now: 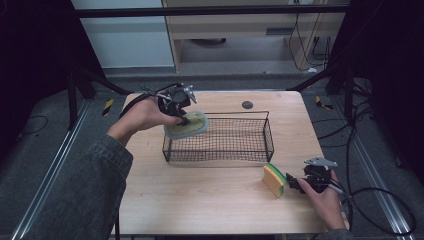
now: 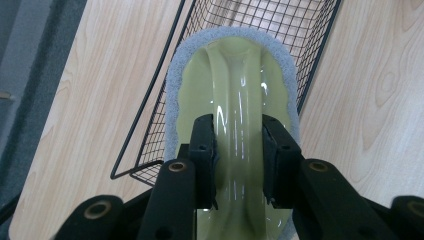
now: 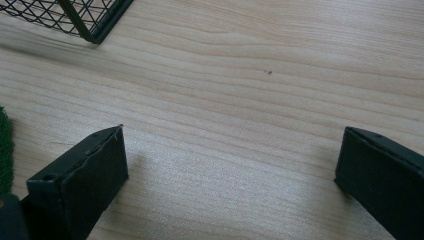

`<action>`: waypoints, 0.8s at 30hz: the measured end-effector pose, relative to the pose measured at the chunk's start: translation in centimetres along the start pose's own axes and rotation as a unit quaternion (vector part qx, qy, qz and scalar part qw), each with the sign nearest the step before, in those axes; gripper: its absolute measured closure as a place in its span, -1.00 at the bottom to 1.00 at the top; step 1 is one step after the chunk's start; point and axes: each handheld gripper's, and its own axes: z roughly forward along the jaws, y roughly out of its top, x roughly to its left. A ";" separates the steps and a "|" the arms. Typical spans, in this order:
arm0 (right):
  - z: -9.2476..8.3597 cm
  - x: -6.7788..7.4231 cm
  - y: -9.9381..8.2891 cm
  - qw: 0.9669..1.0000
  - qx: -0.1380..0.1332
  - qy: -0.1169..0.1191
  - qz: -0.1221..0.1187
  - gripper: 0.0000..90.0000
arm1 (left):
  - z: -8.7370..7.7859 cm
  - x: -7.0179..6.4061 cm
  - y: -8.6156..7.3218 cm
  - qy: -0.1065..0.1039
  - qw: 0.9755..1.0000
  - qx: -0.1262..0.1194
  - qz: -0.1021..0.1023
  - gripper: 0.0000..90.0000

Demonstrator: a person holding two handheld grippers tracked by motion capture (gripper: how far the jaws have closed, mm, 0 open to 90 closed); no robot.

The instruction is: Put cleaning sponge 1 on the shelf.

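Scrubber [image 2: 232, 100] with arched yellow-green handle, clamped at that handle in left gripper [image 2: 239, 160], held over basket's [image 1: 220, 152] left end, long axis running out from jaws along basket. Right gripper [image 3: 230, 170] wide open, empty, beside sponge [image 1: 274, 180] on table [image 1: 200, 200].

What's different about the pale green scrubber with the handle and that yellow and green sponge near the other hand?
The scrubber is held up by its glossy handle in the shut left gripper, over the wire basket's left end; the sponge stands on edge on the table, just beside the open right gripper. The scrubber is an oval with a grey fuzzy rim; the sponge is a layered block. Both are cleaning pads.
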 end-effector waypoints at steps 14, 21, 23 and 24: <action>0.0 0.0 0.0 1.000 0.000 0.000 0.001 -0.99 | 0.6 -0.8 1.7 0.022 0.999 0.001 0.041 0.56; 0.0 0.0 0.0 1.000 0.001 0.001 -0.001 -0.99 | 1.3 -1.2 2.2 0.034 0.998 0.000 0.060 0.56; 0.0 0.0 0.0 1.000 0.000 0.001 -0.001 -0.99 | 1.4 -1.2 2.3 0.036 0.998 0.003 0.060 0.56; 0.0 0.0 0.0 1.000 0.000 0.001 -0.001 -0.99 | 1.5 -1.2 2.3 0.039 0.997 0.003 0.062 0.56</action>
